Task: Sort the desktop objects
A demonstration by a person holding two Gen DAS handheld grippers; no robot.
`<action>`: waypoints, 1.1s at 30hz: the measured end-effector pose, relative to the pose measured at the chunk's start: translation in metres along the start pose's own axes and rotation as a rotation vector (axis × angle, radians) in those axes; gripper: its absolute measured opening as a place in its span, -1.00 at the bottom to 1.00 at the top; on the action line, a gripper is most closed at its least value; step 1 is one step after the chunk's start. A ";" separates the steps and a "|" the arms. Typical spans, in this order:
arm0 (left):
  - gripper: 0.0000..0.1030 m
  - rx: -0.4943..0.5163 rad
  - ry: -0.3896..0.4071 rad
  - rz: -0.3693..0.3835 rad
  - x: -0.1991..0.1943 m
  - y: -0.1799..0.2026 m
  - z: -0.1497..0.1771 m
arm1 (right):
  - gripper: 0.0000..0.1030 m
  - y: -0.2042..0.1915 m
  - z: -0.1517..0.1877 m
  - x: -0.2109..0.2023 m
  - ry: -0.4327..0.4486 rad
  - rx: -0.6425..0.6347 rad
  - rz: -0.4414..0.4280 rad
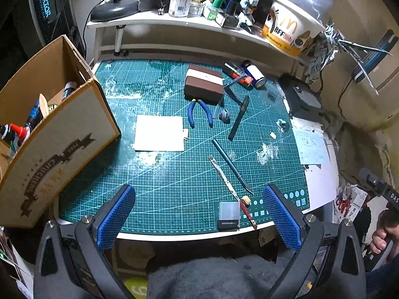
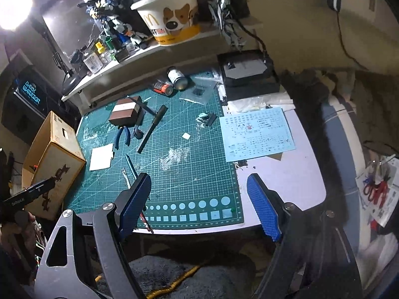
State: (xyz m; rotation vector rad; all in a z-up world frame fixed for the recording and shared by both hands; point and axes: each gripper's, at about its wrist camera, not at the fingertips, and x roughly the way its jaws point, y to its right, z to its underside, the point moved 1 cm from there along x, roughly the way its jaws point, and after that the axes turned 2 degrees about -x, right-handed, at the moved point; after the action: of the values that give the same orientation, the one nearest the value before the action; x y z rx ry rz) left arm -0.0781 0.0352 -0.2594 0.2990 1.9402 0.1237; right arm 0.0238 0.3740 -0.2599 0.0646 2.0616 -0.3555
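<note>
- Two grippers are in my views, and both hang at the near edge of the green cutting mat (image 1: 174,174): my left gripper (image 1: 199,214) has its blue pads spread wide and holds nothing, and my right gripper (image 2: 199,206) is spread wide and empty as well.
- The cardboard box (image 1: 62,137) stands at the left edge of the mat, tilted in the fisheye view. Inside it I see bottles and a red-capped tube (image 1: 18,130).
- The blue-handled pliers (image 1: 199,112) lie near the middle of the mat, just in front of the brown and white box (image 1: 203,83).
- A white card (image 1: 159,133) lies flat to the left of the pliers.
- A dark hobby knife (image 1: 232,165) and a thin metal file (image 1: 224,177) lie side by side and point toward the near edge. A small clear case (image 1: 228,215) sits at that edge, between my left pads.
- A long dark pen-like tool (image 1: 239,117) lies to the right of the pliers.
- Two cans (image 2: 172,81) lie on their sides at the far end of the mat.
- A pale blue decal sheet (image 2: 256,134) lies on the table, right of the mat.
</note>
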 end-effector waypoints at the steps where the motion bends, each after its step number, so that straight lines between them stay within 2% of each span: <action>1: 0.99 -0.002 -0.004 -0.003 0.002 0.003 0.000 | 0.50 0.003 -0.001 0.002 -0.005 -0.001 -0.006; 16: 0.99 0.006 0.049 -0.036 0.024 0.040 -0.032 | 0.50 0.042 -0.029 0.045 -0.062 -0.030 -0.098; 20: 0.99 0.028 0.113 -0.038 0.027 0.061 -0.042 | 0.50 0.049 -0.040 0.061 -0.084 -0.054 -0.136; 24: 0.99 0.112 0.203 -0.061 0.039 0.089 -0.060 | 0.49 0.052 -0.048 0.073 -0.112 -0.074 -0.152; 28: 0.99 0.168 0.288 -0.070 0.069 0.114 -0.086 | 0.49 0.055 -0.050 0.077 -0.124 -0.076 -0.150; 33: 0.99 0.163 0.367 -0.067 0.117 0.126 -0.115 | 0.49 0.065 -0.048 0.089 -0.154 -0.052 -0.126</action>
State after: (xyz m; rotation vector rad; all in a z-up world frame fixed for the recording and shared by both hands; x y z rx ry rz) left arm -0.2068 0.1937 -0.2918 0.3365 2.3283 -0.0273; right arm -0.0485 0.4404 -0.3291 -0.1210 1.9259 -0.3722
